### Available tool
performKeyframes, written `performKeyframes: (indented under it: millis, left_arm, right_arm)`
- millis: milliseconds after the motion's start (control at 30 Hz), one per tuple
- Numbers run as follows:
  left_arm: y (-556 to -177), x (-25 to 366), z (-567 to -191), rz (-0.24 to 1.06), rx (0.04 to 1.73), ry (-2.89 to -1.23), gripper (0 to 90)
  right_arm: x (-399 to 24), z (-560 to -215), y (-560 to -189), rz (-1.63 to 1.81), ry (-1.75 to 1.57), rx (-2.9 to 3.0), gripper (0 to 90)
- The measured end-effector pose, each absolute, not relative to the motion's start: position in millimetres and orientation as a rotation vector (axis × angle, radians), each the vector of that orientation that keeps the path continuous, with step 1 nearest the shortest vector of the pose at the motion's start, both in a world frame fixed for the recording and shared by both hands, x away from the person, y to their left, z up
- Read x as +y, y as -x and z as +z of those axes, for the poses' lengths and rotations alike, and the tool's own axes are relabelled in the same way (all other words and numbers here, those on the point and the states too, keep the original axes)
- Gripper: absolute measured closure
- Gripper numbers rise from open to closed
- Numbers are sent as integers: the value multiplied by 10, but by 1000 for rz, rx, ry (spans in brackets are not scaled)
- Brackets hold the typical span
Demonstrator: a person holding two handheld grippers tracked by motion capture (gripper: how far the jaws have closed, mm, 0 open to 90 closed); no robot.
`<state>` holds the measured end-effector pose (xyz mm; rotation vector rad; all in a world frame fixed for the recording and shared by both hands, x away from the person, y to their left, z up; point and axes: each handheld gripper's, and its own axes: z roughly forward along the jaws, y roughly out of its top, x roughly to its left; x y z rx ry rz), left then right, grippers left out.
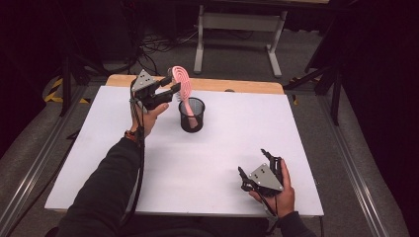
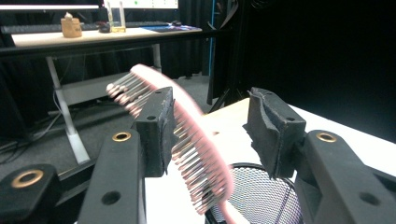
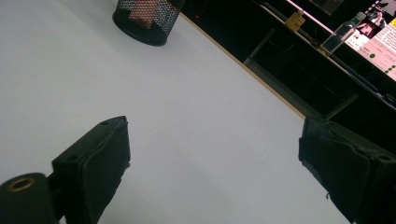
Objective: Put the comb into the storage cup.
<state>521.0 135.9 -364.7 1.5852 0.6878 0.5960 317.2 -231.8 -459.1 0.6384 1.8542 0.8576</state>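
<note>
The left gripper [image 1: 170, 85], jaws parted, brackets a pink plastic hairbrush [image 1: 182, 84] whose handle stands in the black mesh cup [image 1: 191, 114] just below. Placement looks done; next, back away cleanly. The right gripper [image 1: 258, 169] rests released, empty.

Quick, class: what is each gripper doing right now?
Left gripper: open around the pink hairbrush, over the mesh cup.
Right gripper: open, holding nothing.
</note>
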Motion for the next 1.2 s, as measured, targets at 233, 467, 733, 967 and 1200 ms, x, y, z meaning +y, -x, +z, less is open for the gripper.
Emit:
performKeyframes:
  millis: [233,467,733,967,1200]
  left_arm:
    - [-5164,1335,-3602,627,665,-1603,513]
    - [-5124,1309,-3571,642,642,-1620,505]
    - [-5075,1304,-3553,655,624,-1612,479]
    - [-5044,1272,-3548,666,614,-1631,429]
    - [-5030,1228,-3544,663,606,-1647,338]
  right_arm:
    - [-2315,-4588,-3168,858,-637,1852,97]
    - [-2311,-4589,-3167,856,-635,1853,97]
    - [-2314,-4584,-3166,857,-637,1850,97]
    - [-2308,-4586,-3164,855,-633,1851,96]
    - [-2307,-4588,-3165,854,-634,1853,96]
